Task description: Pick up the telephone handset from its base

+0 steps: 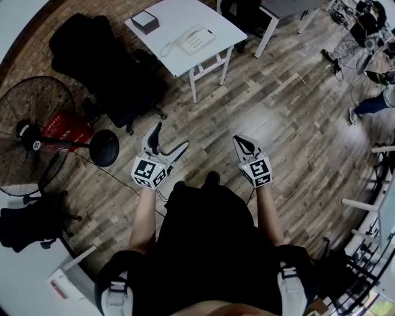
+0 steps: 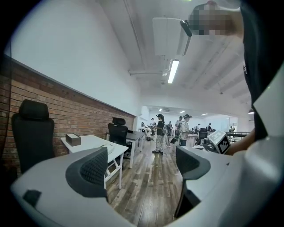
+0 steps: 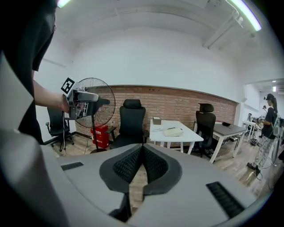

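Note:
A white telephone [image 1: 193,39] sits on a small white table [image 1: 213,21] far ahead of me, its handset resting on the base and a coiled cord trailing to the left. The right gripper view shows the same telephone [image 3: 173,131] on the table [image 3: 188,137]. My left gripper [image 1: 171,137] is held at waist height over the wooden floor, jaws wide open and empty [image 2: 142,164]. Beside it, my right gripper [image 1: 239,143] has its pads pressed together on nothing [image 3: 142,165]. Both are well short of the table.
A small dark box [image 1: 145,21] lies on the table's far corner. A black office chair [image 1: 102,58] stands left of the table, with a floor fan [image 1: 37,126] and a red crate [image 1: 65,131] further left. Another desk [image 1: 281,9] and people [image 1: 373,102] are to the right.

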A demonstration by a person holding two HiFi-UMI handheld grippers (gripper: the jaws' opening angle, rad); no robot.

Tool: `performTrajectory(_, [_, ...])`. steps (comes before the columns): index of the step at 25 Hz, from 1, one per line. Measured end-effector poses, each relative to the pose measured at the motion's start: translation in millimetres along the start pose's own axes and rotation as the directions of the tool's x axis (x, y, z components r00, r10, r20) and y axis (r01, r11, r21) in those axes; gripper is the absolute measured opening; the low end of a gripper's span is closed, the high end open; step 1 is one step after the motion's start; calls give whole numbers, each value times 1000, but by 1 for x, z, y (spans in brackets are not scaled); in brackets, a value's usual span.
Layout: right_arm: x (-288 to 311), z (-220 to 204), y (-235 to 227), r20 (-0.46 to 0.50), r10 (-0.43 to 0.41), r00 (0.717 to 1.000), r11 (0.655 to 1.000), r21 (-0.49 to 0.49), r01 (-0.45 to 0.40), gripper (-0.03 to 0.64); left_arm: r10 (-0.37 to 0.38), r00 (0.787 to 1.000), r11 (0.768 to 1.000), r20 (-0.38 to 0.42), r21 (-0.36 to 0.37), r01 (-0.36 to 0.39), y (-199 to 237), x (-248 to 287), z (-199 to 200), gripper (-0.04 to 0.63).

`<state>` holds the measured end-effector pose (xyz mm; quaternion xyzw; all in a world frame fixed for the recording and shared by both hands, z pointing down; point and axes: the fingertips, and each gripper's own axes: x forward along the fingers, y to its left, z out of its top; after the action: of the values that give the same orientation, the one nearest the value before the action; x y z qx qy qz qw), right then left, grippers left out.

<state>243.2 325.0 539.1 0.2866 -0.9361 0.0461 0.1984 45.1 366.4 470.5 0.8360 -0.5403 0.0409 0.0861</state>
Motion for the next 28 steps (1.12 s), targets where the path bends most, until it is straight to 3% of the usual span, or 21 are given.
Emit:
performTrajectory(18, [-2, -18, -46, 22, 48, 999, 999, -9, -48, -2, 47, 999, 999, -14, 17, -46, -27, 38, -3, 469])
performTrajectory(28, [17, -20, -66, -15, 43, 999, 999, -5, -43, -2, 47, 999, 999, -20, 11, -46, -6, 64, -1, 469])
